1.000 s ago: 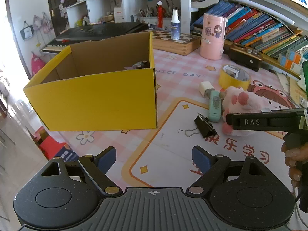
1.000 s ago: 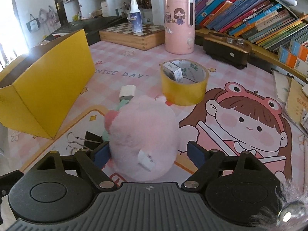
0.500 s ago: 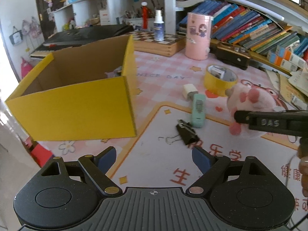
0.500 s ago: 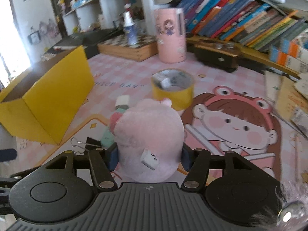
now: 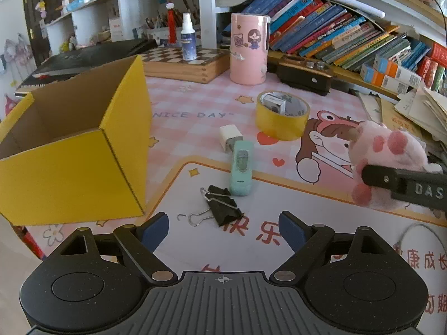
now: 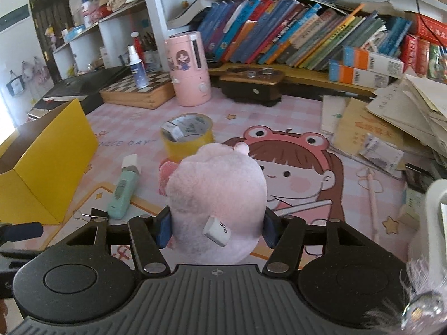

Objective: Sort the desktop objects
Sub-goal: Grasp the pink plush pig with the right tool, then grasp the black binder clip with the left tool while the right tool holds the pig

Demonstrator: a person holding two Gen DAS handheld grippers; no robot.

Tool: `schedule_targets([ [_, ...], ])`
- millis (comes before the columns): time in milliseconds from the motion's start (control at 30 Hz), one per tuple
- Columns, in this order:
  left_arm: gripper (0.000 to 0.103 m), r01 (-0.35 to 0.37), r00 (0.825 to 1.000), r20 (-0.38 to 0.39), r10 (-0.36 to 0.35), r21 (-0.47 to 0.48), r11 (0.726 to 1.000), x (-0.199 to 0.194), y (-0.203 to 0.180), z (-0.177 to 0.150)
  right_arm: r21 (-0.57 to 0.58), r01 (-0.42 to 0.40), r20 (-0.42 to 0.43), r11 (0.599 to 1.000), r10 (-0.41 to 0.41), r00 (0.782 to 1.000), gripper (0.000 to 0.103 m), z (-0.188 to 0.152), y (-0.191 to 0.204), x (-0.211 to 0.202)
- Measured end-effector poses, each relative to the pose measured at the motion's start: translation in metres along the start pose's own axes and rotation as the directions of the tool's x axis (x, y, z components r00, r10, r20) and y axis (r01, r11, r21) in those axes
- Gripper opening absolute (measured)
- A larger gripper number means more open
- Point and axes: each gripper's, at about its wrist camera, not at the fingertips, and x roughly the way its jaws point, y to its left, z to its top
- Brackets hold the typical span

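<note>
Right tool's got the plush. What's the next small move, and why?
Probably carry the plush across to the yellow box and stop above its open top. The right tool is shut on it and it looks clear of the mat, while the left tool is open and empty near the binder clip.

right claw [image 6: 216, 227]: closed onto pink plush toy [image 6: 218, 195] | plush: lifted off desk mat [image 6: 293, 150]

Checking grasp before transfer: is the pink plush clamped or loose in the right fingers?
Clamped. Right gripper fingers press both sides of the pink plush; it looks lifted off the mat.
</note>
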Motion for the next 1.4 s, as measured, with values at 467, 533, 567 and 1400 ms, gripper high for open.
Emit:
schedule_targets([
  [467,0.08,-0.016,1.0,0.015,0.016,-0.004,1.0,0.022,-0.009,0.011,-0.002,-0.019,-0.022,1.0,0.019,1.0,0.058,-0.006,-0.002,0.004],
  [533,0.077,-0.02,1.0,0.012,0.02,-0.012,1.0,0.026,-0.009,0.012,-0.003,-0.024,-0.027,1.0,0.024,0.999,0.058,-0.006,-0.002,0.005],
  [567,0.075,-0.023,1.0,0.009,0.023,-0.016,1.0,0.029,-0.009,0.013,-0.003,-0.026,-0.029,1.0,0.026,0.999,0.058,-0.006,-0.002,0.006],
  [1400,0.003,-0.004,0.999,0.032,0.007,-0.092,0.996,0.038,0.004,0.015,-0.031,-0.055,-0.055,0.998,0.053,0.997,0.058,-0.009,0.003,0.009],
])
